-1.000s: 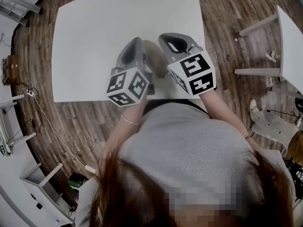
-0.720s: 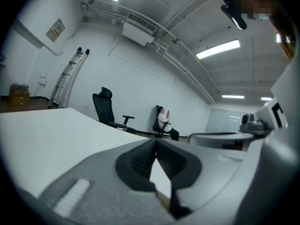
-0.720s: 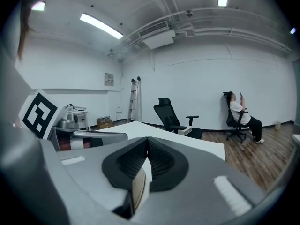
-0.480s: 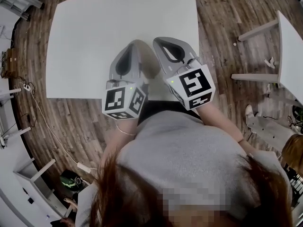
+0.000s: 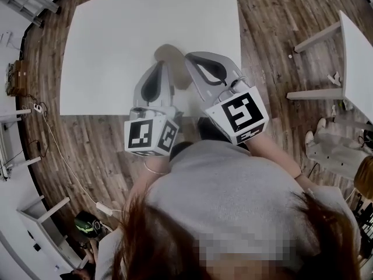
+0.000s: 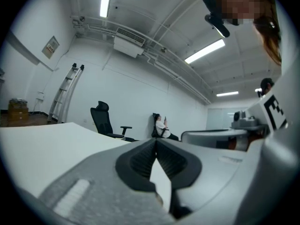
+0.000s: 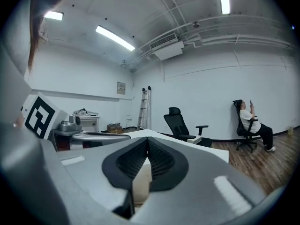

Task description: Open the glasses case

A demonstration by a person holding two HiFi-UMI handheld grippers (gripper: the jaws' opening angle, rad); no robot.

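Shut grippers close in on glasses case

Left gripper (image 5: pixel 159 65) and right gripper (image 5: pixel 189 59), jaws pressed together, flank the beige glasses case (image 5: pixel 169 54) on the white table (image 5: pixel 111 39); its near end is hidden.

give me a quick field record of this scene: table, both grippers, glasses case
table: white, on a wood floor
left gripper: jaws shut, tips together, over the table's near part
right gripper: jaws shut, tips together, close beside the left one
glasses case: not clearly made out in any view
beige shape: shows through the gap below the right jaws' tips; cannot tell what it is
person: grey top, at the table's near edge
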